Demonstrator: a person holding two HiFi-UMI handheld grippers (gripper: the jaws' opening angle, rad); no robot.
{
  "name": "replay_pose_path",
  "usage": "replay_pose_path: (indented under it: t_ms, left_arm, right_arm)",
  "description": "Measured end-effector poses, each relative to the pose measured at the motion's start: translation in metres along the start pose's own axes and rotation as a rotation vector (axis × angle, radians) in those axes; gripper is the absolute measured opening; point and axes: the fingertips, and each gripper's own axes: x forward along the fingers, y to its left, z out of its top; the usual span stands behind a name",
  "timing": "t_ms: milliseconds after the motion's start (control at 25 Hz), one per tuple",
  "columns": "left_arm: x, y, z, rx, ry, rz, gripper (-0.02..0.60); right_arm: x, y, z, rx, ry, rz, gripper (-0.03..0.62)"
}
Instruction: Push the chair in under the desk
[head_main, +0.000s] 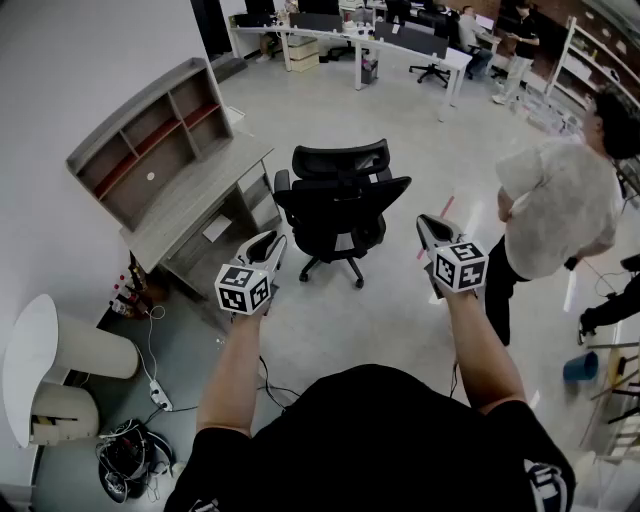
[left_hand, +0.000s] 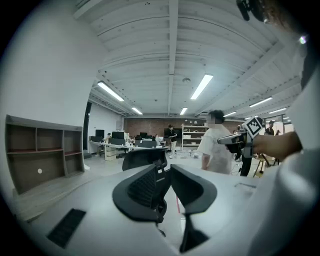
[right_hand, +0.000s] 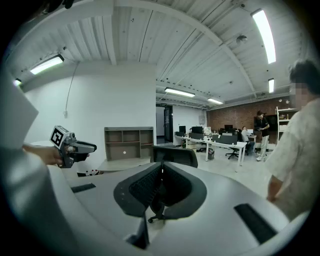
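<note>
Head view, black chair (head_main: 340, 205) near desk (head_main: 200, 208) (person (head_main: 555, 215) standing right)

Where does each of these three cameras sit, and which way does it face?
Head view: on the person's head, looking steeply down at the chair and desk; both forearms, left gripper and right gripper show.
Left gripper view: on the left gripper, looking along its slightly parted jaws toward the chair; right gripper at right.
Right gripper view: on the right gripper, along its closed jaws toward the chair; left gripper at left.
Shared: all see the chair.
</note>
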Motion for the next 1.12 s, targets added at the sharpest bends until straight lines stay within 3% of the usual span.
replay_pose_path:
  t_ms: [600, 1120]
  left_arm:
    - [0.005, 0.009, -0.008, 0.003, 0.023, -0.001, 0.097]
    - [0.081, 0.044, -0.007, 0.0, 0.061, 0.032, 0.097]
  right_arm:
    - [0.018, -0.006, 0.002, 0.034, -0.01, -0.012, 0.0]
    - [0.099, -0.06, -0.002, 0.055, 0.012, 0.033, 0.0]
